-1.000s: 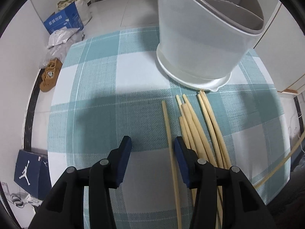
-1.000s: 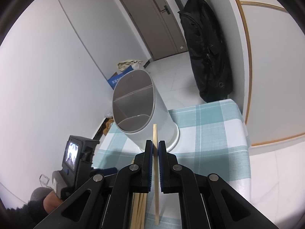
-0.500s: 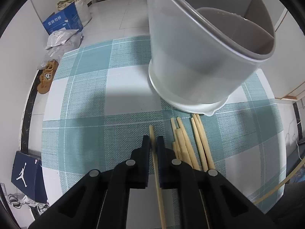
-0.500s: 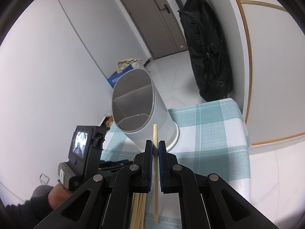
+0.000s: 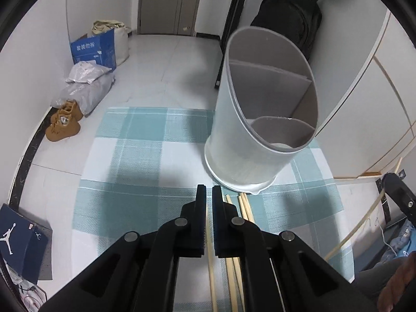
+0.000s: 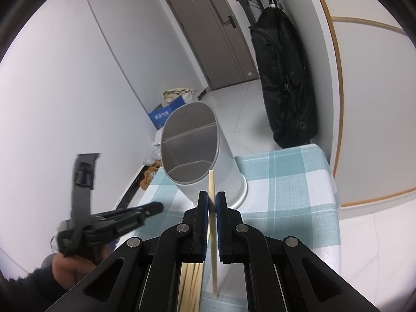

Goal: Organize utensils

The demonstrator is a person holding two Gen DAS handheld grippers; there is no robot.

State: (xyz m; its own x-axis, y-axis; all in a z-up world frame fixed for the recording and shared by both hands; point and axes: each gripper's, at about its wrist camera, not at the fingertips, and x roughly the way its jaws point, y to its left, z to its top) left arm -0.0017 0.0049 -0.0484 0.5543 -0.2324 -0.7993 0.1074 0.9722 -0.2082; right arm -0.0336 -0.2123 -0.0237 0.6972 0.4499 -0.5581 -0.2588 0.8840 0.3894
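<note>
Closed up since a second ago, from wide open beside the sticks to clamped: left gripper point(image 5: 209, 195), now raised off the cloth and tipped up enough to take in the whole holder.

From the left wrist:
- Grasping one chopstick point(image 5: 211, 273), pale wood, thin and straight, pinched between the two black fingers and running back under the tool.
- Just right of it, loose chopsticks point(image 5: 243, 205) lying side by side on the checked cloth point(image 5: 135, 161), tips toward the holder; three tips showing, the rest hidden behind the right finger, so no full count.
- One holder point(image 5: 234, 135), upright on the cloth just past those tips: white outside, grey inside, rim cut on a slant with the low side facing the tool. Split by grey partitions, at least three compartments.

From the right wrist:
- Right gripper point(image 6: 212, 197) clenched on a second chopstick point(image 6: 213, 234), same pale wood, near upright, top end square-cut and standing in front of the holder's wall, bottom end above the cloth.
- Same single holder point(image 6: 223, 161) just behind, at the table's far left part.
- Loose bundle seen again below the left finger, at least four, too crowded to count exactly.
- Left tool blurred at the left edge, carried in one hand point(image 6: 70, 267) with a dark sleeve.
</note>
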